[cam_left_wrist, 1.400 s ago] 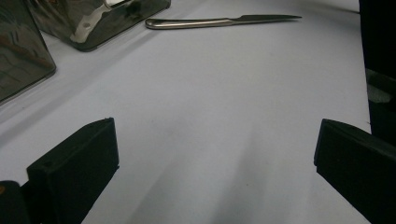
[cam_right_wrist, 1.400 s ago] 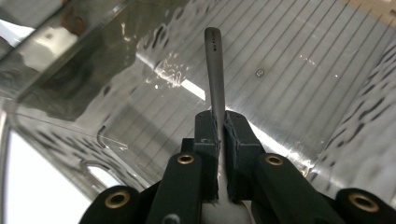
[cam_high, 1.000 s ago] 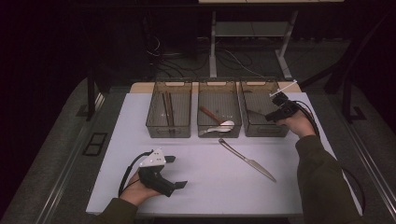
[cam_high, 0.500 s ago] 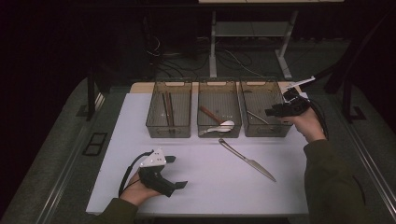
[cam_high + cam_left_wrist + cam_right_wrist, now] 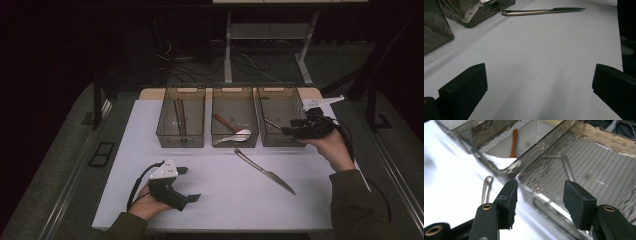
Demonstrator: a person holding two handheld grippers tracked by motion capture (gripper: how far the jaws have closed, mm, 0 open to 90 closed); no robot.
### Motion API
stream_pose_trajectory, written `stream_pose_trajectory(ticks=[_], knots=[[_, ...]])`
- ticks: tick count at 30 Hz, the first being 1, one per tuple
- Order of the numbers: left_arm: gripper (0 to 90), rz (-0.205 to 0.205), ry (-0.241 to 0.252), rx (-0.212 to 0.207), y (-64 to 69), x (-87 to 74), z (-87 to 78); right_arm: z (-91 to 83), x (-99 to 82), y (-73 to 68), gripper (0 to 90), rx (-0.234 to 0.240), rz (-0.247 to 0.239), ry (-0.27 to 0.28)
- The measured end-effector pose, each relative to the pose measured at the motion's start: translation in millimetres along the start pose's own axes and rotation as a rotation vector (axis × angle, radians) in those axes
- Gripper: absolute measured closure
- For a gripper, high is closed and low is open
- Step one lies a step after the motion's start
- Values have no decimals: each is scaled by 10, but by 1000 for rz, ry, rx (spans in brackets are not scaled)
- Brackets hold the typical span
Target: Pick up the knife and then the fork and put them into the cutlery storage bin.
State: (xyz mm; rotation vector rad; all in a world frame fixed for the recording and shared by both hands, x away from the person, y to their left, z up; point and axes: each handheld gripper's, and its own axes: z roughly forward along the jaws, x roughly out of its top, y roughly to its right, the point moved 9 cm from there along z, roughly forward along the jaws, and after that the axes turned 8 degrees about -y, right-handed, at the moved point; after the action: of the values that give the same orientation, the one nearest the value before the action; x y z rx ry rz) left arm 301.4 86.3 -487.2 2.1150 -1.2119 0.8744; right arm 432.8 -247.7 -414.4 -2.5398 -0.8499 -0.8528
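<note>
The right hand-held gripper [image 5: 287, 131] has just opened and pulled back, empty — its utensil [image 5: 272, 123] now lies in the right bin [image 5: 280, 102]; the knife [image 5: 263, 171] waits on the surface [image 5: 220, 190].

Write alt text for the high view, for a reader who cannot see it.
A person's right gripper, jaws open and empty, hangs at the rightmost of three clear bins on a white table, a metal utensil lying inside. A table knife lies before the bins; the left gripper rests open near the front edge.

Three bins [image 5: 234, 141] in a row at table's [image 5: 125, 165] back, knife [image 5: 264, 171] before middle bin
</note>
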Motion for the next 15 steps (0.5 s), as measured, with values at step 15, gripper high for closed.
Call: stream_pose_trajectory(ticks=[15], knots=[[0, 7, 4, 7, 5, 8, -14, 79, -287, -455, 429, 53, -55, 0]])
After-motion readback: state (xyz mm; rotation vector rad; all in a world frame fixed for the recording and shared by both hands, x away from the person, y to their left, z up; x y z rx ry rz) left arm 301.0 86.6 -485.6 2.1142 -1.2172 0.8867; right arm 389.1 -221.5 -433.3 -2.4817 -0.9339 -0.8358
